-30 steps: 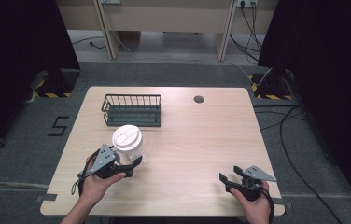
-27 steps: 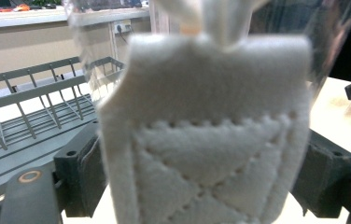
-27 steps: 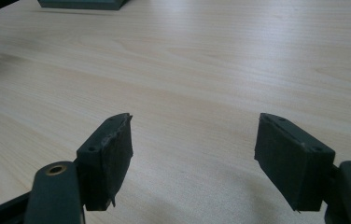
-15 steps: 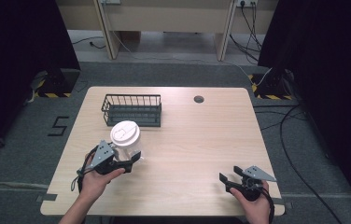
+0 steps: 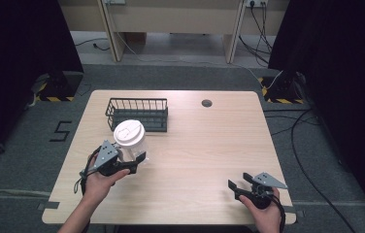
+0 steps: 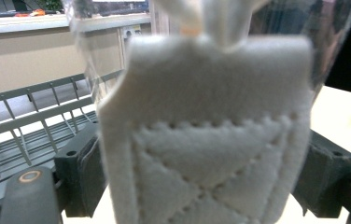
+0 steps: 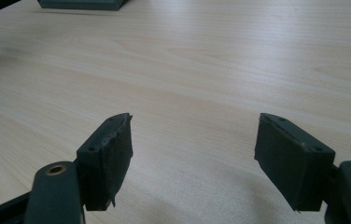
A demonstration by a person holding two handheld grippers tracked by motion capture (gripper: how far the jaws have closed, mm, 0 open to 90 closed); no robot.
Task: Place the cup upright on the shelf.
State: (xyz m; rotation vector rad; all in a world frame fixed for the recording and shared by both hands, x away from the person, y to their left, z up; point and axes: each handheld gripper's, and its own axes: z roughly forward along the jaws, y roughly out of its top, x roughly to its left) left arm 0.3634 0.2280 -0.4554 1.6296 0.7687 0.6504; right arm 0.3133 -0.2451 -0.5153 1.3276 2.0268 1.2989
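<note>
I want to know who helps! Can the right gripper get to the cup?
Probably yes. The right gripper is open, with bare table between it and the cup. But the left gripper already clamps the cup.

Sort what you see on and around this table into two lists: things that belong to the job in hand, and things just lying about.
In the job:
- left gripper, shut on the lidded cup
- lidded cup, held up off the table
- wire basket, probably where the cup is headed

Lying about:
- right gripper, open and idle
- round hole in the table
- floor cables
</note>
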